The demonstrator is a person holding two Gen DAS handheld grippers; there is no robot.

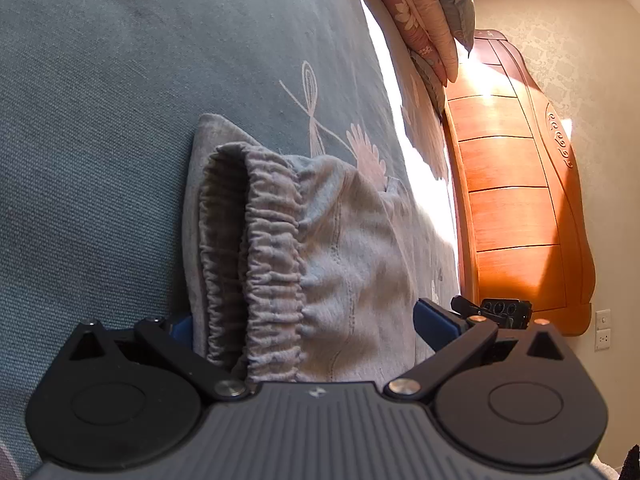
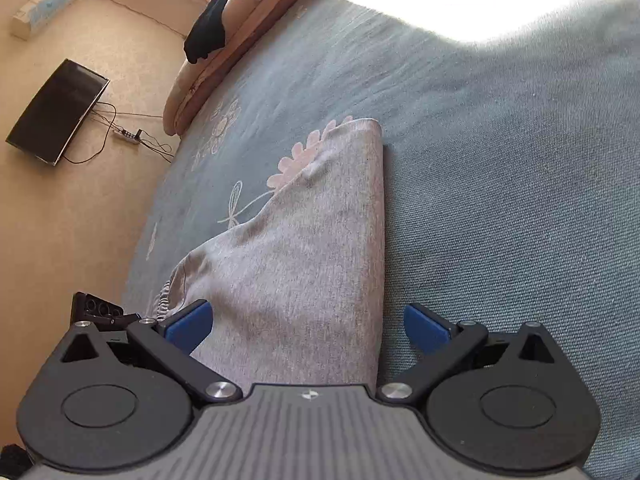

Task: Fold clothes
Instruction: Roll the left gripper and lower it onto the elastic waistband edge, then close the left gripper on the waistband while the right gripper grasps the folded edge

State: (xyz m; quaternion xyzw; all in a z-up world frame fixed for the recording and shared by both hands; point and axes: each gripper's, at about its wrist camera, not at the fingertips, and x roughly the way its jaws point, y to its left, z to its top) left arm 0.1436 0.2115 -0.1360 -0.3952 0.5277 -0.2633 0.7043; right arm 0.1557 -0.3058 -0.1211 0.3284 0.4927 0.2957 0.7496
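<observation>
Grey folded trousers [image 1: 320, 240] lie on the blue-green bedspread [image 1: 100, 120]. Left claw [image 1: 308, 324] spread wide, straddling the elastic waistband [image 1: 272, 264]; right claw [image 2: 308, 324] likewise wide open over the fabric, gripping nothing.

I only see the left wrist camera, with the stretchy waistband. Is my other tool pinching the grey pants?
Observer: No. The right tool is open. Its blue pads sit on either side of the grey pants.
Operator: Is that side of the pants all bunchy too?
Observer: No. In the right wrist view the cloth is smooth, and one long edge runs straight along the blue bedsheet.
Operator: Are there more clothes over there?
Observer: Yes, a dark garment is draped over the pink quilt at the far edge of the bed.
</observation>
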